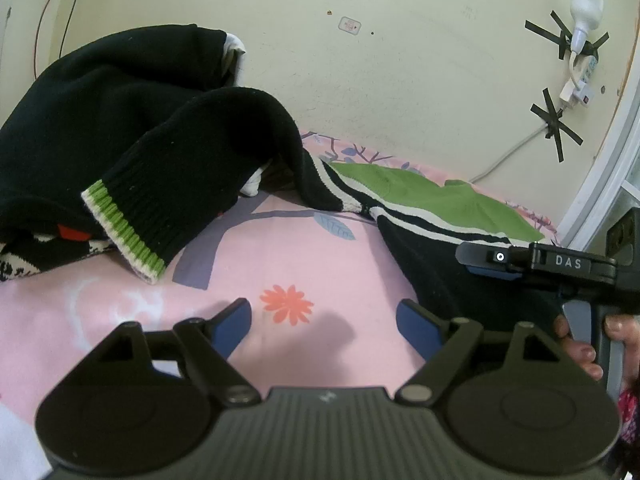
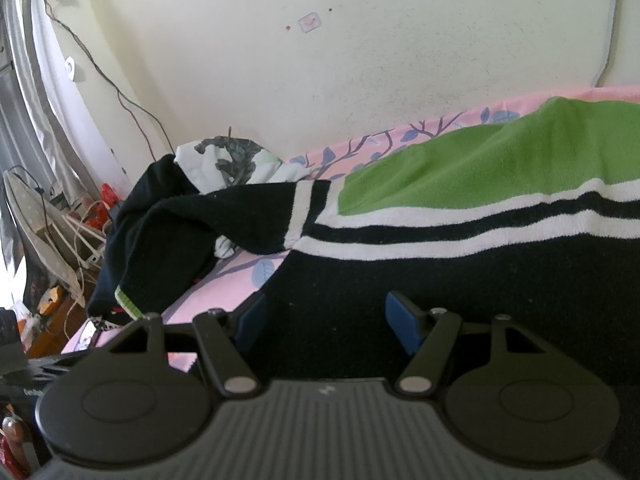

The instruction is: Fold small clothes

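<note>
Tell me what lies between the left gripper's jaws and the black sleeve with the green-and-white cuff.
Only bare pink floral bedsheet, seen in the left wrist view. The left gripper hangs open over it, short of the black knit sleeve's green-and-white cuff.

Soft, even daylight fills both views. In the right wrist view the brightest area is the curtain [image 2: 24,80] at the left edge, washed out by glare. The pale wall [image 1: 400,60] is evenly lit. In the left wrist view a faint, soft-edged shadow falls on the pink bed sheet [image 1: 280,248] between the fingers of the left hand-held gripper [image 1: 324,320]. The black sweater [image 1: 120,120] loses nearly all texture in its dark folds. Fisheye distortion bends straight lines near the edges, and the corners darken. Focus is fairly sharp centrally, softer toward the rims.
</note>
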Action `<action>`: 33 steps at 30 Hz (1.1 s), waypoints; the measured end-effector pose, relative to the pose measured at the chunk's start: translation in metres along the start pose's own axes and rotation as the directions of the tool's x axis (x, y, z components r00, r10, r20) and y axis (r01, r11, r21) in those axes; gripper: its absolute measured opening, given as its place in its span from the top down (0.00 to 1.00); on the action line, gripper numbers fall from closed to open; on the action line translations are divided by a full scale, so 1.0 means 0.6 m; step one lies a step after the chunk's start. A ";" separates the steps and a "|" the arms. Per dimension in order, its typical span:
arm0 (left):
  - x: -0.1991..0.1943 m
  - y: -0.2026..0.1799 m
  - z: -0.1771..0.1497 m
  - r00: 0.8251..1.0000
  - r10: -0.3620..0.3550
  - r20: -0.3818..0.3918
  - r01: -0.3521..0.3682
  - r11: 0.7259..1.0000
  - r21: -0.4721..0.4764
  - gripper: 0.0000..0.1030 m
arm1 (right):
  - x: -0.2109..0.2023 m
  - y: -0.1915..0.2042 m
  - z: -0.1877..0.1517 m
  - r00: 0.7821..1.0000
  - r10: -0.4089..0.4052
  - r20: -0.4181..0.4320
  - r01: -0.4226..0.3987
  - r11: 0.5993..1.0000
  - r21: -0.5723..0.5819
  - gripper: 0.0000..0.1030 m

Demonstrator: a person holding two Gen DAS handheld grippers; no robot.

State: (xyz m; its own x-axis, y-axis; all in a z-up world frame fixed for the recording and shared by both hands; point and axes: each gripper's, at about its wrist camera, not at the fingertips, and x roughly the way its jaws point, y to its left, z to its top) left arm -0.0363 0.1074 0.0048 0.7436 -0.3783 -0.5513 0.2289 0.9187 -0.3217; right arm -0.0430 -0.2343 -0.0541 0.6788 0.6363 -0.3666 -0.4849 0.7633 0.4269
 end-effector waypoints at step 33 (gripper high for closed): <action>-0.048 0.050 0.003 0.985 0.068 0.160 -0.035 0.979 -0.199 0.20 | 0.152 0.381 0.076 0.992 -0.036 -0.125 -0.111 0.259 -0.960 0.46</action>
State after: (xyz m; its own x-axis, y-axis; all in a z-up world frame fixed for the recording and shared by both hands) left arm -0.0497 0.1463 0.0124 0.8481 -0.2922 -0.4419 0.0731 0.8907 -0.4486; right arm -0.0669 -0.0071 0.0476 0.6218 0.6172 -0.4821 -0.7301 0.2340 -0.6421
